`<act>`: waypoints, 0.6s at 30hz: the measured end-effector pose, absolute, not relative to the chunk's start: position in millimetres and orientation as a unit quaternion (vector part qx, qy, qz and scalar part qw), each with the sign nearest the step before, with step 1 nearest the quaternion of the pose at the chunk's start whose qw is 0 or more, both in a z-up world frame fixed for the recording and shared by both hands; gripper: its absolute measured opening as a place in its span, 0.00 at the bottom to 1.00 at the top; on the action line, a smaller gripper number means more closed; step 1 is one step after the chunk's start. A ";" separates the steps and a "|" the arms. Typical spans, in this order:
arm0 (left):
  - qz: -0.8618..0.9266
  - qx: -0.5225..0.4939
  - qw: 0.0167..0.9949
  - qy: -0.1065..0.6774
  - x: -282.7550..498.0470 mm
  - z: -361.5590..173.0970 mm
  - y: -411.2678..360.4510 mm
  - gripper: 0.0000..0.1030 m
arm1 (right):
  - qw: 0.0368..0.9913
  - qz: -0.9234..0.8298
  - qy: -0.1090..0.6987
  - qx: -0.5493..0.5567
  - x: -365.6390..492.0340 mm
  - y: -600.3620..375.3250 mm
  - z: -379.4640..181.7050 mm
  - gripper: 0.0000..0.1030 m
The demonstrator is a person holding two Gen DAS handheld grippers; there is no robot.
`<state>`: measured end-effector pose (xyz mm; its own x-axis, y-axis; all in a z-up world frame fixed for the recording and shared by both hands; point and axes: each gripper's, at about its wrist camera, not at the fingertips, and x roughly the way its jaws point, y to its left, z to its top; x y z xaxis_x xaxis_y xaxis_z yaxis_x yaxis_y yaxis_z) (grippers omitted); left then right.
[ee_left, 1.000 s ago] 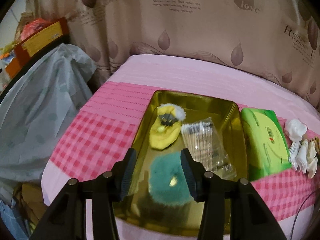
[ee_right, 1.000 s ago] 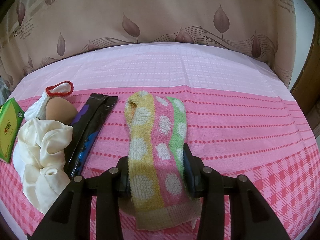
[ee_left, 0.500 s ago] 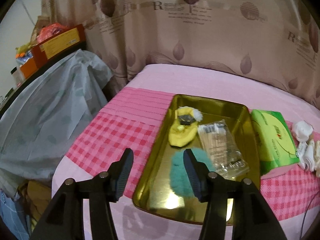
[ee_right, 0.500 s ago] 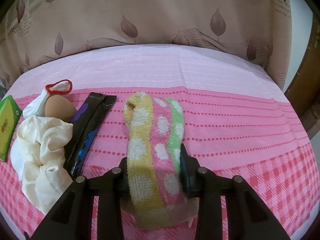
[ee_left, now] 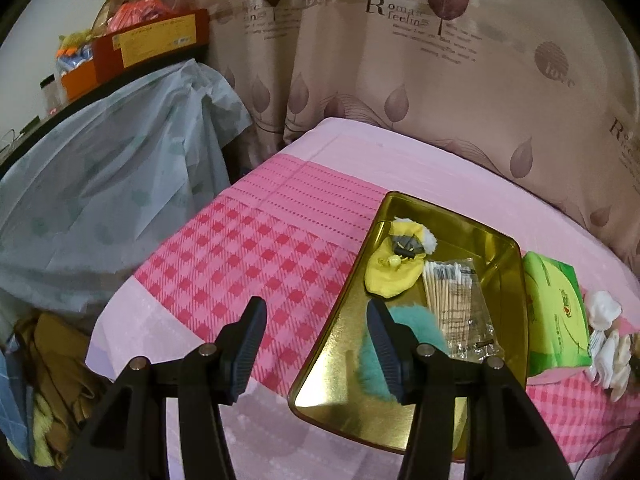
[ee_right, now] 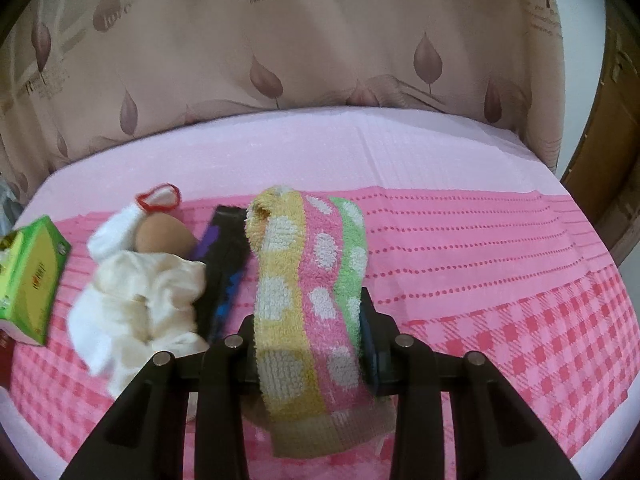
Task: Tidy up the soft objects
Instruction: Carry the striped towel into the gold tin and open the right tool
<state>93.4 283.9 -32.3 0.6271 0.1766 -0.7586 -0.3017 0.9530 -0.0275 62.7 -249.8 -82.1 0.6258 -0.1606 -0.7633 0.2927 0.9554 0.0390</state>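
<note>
My right gripper (ee_right: 310,312) is shut on a striped yellow, pink and green dotted towel (ee_right: 308,276), which drapes forward onto the pink cloth. A cream cloth (ee_right: 140,288), a white sock with red trim (ee_right: 132,220) and a tan sponge egg (ee_right: 160,234) lie to its left. My left gripper (ee_left: 316,314) is open and empty above the pink cloth, left of the gold tray (ee_left: 344,396). The tray holds a teal fluffy puff (ee_left: 416,328), a yellow sock (ee_left: 394,276) and a bag of cotton swabs (ee_left: 456,300).
A green tissue pack (ee_left: 554,312) lies right of the tray; it also shows in the right wrist view (ee_right: 30,280). A black and blue packet (ee_right: 224,268) lies beside the towel. A grey plastic-covered heap (ee_left: 100,200) stands left of the table. A curtain (ee_right: 320,40) hangs behind.
My left gripper has drawn back and swung left, off the teal puff and the tray. My right gripper has lifted the towel's near end slightly.
</note>
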 end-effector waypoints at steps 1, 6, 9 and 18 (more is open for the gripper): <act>0.134 -0.077 0.899 0.410 93.3 -32.4 284.5 0.52 | 0.899 -0.123 0.412 0.082 61.9 -248.4 -79.9 0.31; 0.140 -0.073 0.900 0.407 92.5 -31.8 284.2 0.52 | 0.909 -0.107 0.395 0.081 55.1 -232.5 -60.4 0.31; 0.145 -0.072 0.900 0.404 92.5 -30.6 284.5 0.52 | 0.914 -0.094 0.386 0.081 52.3 -218.6 -48.2 0.31; 0.161 -0.083 0.900 0.396 89.3 -27.2 292.4 0.52 | 0.927 0.002 0.371 0.052 60.6 -133.9 -19.0 0.31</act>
<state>89.3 292.4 -27.2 0.6347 0.2244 -0.7395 -0.3551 0.9346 -0.0211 60.6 -133.9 -19.0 0.7242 0.0418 -0.6884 0.0357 0.9946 0.0979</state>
